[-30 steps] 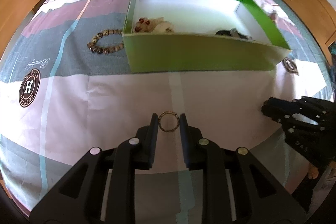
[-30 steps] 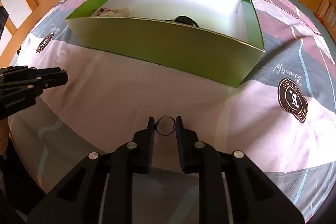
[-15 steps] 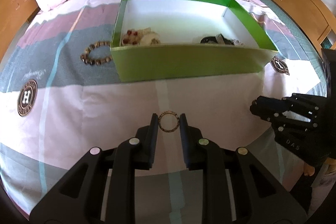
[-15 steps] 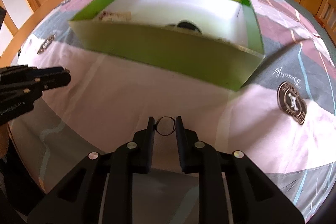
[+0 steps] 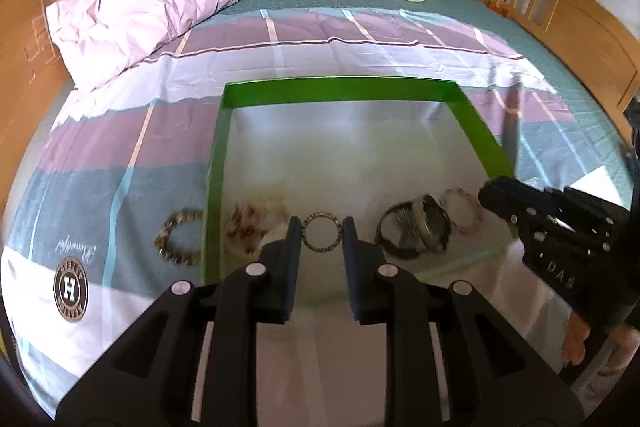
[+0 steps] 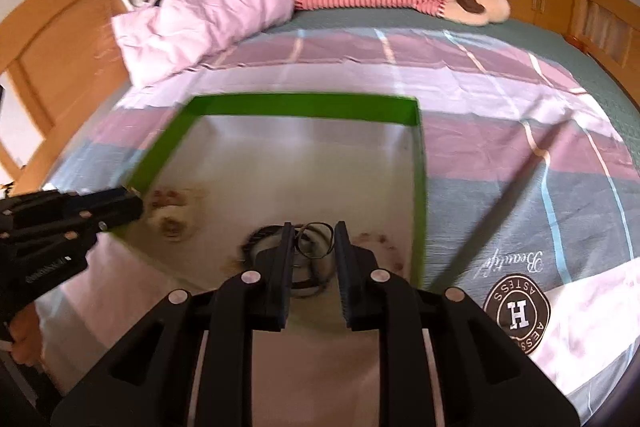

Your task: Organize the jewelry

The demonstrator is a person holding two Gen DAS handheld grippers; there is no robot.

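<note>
1. Both grippers have risen and travelled forward since a second ago: then they hung over the bare bedspread short of the box, and now each looks down over the near wall into the shallow green cardboard box (image 5: 340, 89) with its white floor.
2. Left gripper (image 5: 321, 235) pinches a speckled brown-and-white ring bangle (image 5: 321, 235), jaws narrow, pads touching its sides at three and nine o'clock.
3. Right gripper (image 6: 311, 241) likewise clamps a thin black wire hoop (image 6: 316, 241), jaws narrow.
4. Step in hand, as I judge it: carrying both pieces in for dropping.
5. Next move calls for lowering toward the floor and opening over a free patch, clear of the dark bangles (image 5: 414, 231) at three o'clock and the beaded cluster (image 5: 250, 227) at nine.
6. Both tools tilt steeply downward, side by side.
7. One brown beaded bracelet (image 5: 178, 237) lies outside the left wall, not yet collected.
</note>
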